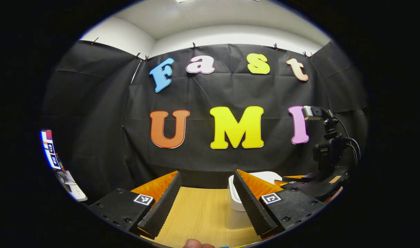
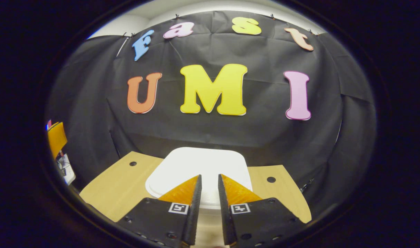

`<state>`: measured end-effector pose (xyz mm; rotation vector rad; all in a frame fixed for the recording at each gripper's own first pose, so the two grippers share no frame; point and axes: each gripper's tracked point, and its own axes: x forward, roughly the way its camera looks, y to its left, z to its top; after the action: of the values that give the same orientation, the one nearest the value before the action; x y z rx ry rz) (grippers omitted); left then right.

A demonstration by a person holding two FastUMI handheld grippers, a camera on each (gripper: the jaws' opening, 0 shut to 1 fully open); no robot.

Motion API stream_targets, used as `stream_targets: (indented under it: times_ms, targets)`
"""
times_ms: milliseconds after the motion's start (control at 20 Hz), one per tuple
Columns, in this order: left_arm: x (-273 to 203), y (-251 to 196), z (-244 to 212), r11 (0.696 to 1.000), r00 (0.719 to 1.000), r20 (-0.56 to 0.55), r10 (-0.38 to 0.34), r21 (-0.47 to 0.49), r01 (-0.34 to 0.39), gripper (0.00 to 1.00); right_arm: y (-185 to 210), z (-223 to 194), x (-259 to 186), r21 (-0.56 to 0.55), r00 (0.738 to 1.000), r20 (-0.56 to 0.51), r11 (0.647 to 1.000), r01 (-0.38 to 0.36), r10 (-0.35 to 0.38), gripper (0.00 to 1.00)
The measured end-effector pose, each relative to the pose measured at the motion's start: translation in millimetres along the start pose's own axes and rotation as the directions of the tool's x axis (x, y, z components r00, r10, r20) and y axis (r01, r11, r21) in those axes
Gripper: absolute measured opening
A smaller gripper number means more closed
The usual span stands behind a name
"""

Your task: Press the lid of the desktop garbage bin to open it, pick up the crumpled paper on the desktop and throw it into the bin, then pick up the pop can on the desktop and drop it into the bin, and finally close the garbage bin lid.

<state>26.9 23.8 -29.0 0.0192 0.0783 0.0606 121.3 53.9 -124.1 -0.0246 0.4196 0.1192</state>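
- We see even, fairly bright light from overhead; a ceiling lamp (image 1: 183,1) glows at the top edge, above the black cloth wall (image 1: 230,93).
- The wooden surface (image 1: 199,213) below that wall is evenly lit, with no hard shadows.
- The white bin lid (image 2: 199,165) is the brightest patch, close to washed out, with little detail on it.
- Fisheye distortion bends the wall's top edge and crowds everything near the rim.
- The near fingers (image 2: 193,206) look slightly soft, while the wall's creases stay crisp.
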Motion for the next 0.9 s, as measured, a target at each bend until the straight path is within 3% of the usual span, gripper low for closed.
stream_targets:
  times_ms: [50,200,300,600,900]
  targets:
    - [0,1,0,1.0,1.0,0.0,0.002,0.001,-0.002,0.98,1,-3,3,0.004,1.0,-0.014,1.0,-0.006,0.006,0.18]
    - [2,1,-4,1.0,1.0,-0.007,0.003,-0.001,-0.003,0.97,1,-16,14,-0.005,0.998,-0.055,1.0,0.0,-0.001,0.13]
    - [2,3,-4,1.0,1.0,-0.011,0.004,-0.001,-0.004,0.98,0,-18,13,0.013,0.998,-0.055,1.0,0.003,-0.003,0.0]
    - [6,5,-11,1.0,1.0,-0.026,0.004,-0.011,-0.005,0.98,0,-33,15,0.031,0.996,-0.091,1.0,-0.001,0.004,0.01]
    - [5,0,-9,1.0,1.0,-0.021,-0.017,-0.017,0.017,0.97,-2,-6,6,0.027,1.0,-0.011,0.999,-0.017,0.018,0.0]
